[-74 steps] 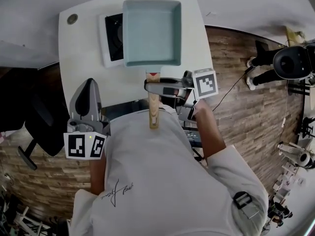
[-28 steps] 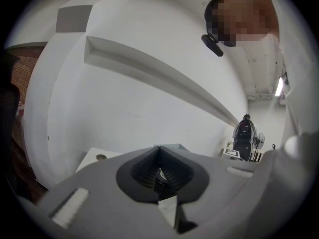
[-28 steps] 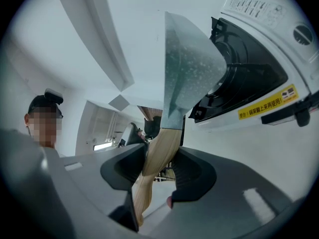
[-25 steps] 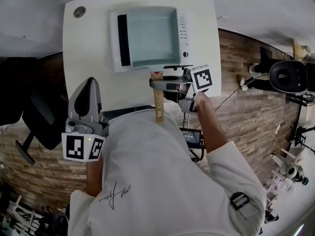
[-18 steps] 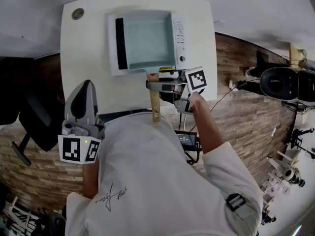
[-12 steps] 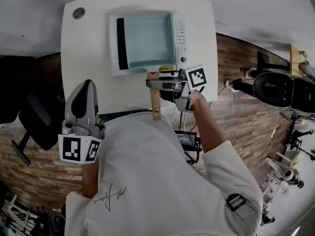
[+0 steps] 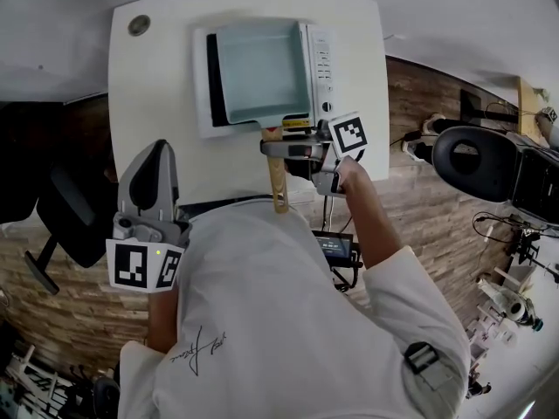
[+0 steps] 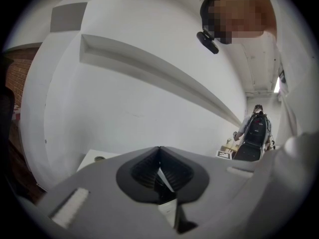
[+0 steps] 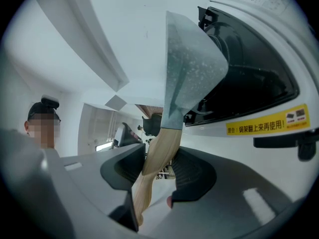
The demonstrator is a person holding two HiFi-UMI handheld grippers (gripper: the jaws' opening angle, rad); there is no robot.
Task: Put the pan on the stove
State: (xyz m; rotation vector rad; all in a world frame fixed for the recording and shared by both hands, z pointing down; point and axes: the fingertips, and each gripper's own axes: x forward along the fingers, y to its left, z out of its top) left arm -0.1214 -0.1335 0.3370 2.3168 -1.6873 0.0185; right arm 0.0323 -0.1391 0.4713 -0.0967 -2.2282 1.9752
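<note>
The pan [image 7: 262,70] is square, pale blue-green and empty, with a light wooden handle [image 7: 278,182] pointing back toward the person. It lies level over the black glass of the stove [image 7: 321,59], a flat white unit (button strip along its right edge) on the white table [image 7: 157,85]. Whether the two touch cannot be told. The right gripper [image 7: 272,149] clamps the handle.

Beyond the right gripper [image 7: 272,149], the pan [image 7: 262,68] hides most of the stove [image 7: 320,55], leaving only one dark strip of cooktop [image 7: 212,77] exposed. In the right gripper view, the stove is cut off by the frame's edge. Past the left gripper's [image 8: 159,158] meeting jaws, a pale object [image 8: 167,210] remains unidentifiable.
</note>
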